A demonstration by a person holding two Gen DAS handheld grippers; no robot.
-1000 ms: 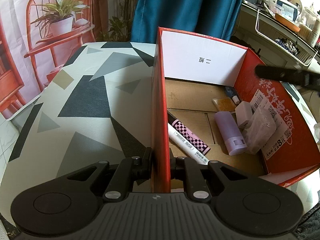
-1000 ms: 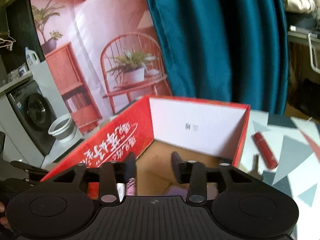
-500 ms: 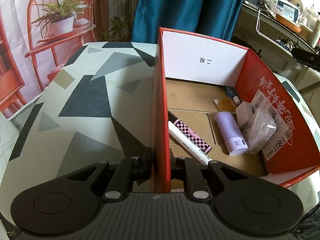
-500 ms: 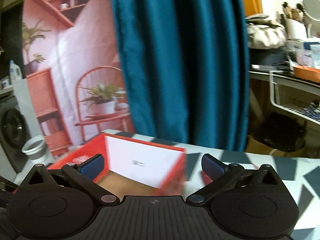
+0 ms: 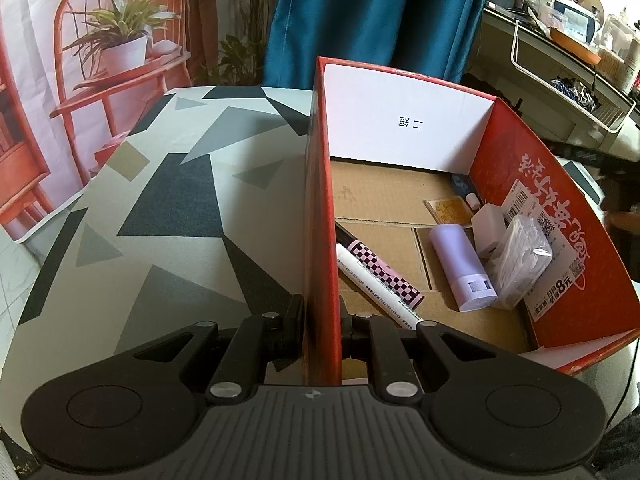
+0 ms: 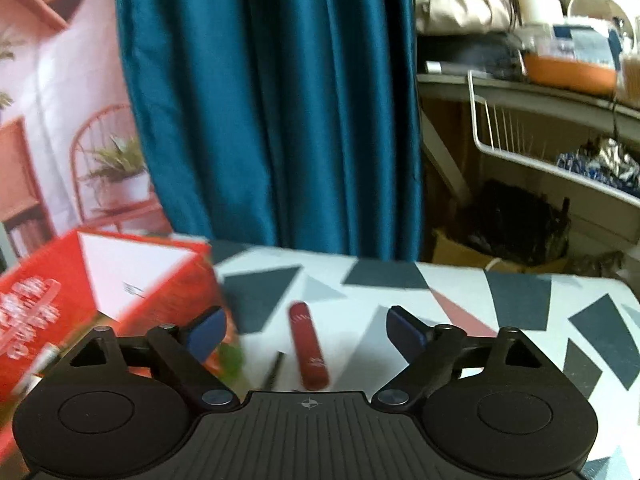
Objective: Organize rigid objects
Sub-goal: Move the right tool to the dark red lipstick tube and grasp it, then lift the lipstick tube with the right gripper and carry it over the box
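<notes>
My left gripper [image 5: 320,324] is shut on the near left wall of the red cardboard box [image 5: 318,208]. Inside the box lie a pink checkered pen [image 5: 380,270], a white marker [image 5: 372,286], a lilac tube [image 5: 462,264], a white charger [image 5: 490,226] and a clear plastic packet [image 5: 520,254]. In the right wrist view my right gripper [image 6: 306,330] hangs over the patterned table, its jaws wide and closing, with nothing pressed by the pads. A dark red tube [image 6: 308,344] lies on the table between the fingers, with a thin dark stick [image 6: 274,370] beside it. The box [image 6: 120,276] stands at the left.
The table [image 5: 160,208] has a grey, black and white triangle cloth. A teal curtain [image 6: 272,100] hangs behind it. Shelves and a white wire basket [image 6: 540,152] with clutter stand at the right. A backdrop printed with a chair and plant [image 5: 120,48] is at the left.
My right gripper swung right, away from over the box to above the table, and its jaws went from narrow to wide. The red tube now lies between them. My left gripper kept still.
</notes>
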